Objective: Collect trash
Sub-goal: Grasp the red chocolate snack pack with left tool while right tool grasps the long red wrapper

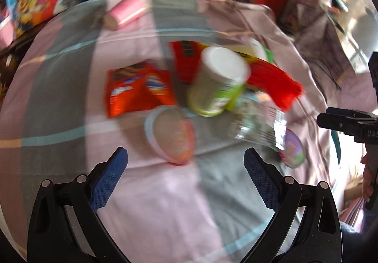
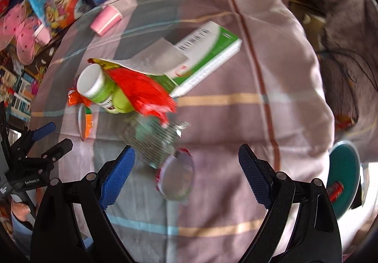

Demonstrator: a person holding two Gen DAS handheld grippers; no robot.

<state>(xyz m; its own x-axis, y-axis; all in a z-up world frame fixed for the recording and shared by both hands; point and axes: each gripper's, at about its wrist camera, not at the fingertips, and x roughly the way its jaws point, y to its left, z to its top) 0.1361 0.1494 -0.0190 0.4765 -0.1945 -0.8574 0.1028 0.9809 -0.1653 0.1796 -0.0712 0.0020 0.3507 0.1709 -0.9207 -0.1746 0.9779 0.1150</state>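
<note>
Both claws stand wide open and hold nothing. The left claw (image 1: 185,163) looks steeply down on a round surface (image 1: 59,88) covered with a checked cloth. Just ahead of its tips, almost between them, lies a shallow tub (image 1: 171,135) with an orange side, tilted on its edge. Beyond the tub stands a green cup (image 1: 217,83), leaning, with its white bottom turned toward the camera. To the left of the cup lies an orange wrapper (image 1: 137,90), flat on the cloth. Behind the cup is a red wrapper (image 1: 271,81), and to its right a clear crumpled packet (image 1: 259,126).

The right claw (image 2: 186,163) is also empty. Between its blue pads, nearer the left one, a clear lid (image 2: 177,178) lies on the cloth, touching the lower end of the clear packet (image 2: 153,137). The long axis of the packet runs from the lid up and to the left, toward the green cup (image 2: 99,88) and the red wrapper (image 2: 144,90). A green and white carton (image 2: 208,55) lies further away, slanted, and a pink cup (image 2: 106,19) lies on its side near the far rim, well apart from the pile.

I judge that each hand has one piece straight before it: the tub for the left, the lid for the right. The pictures are blurred, so fine contact is hard to tell.
</note>
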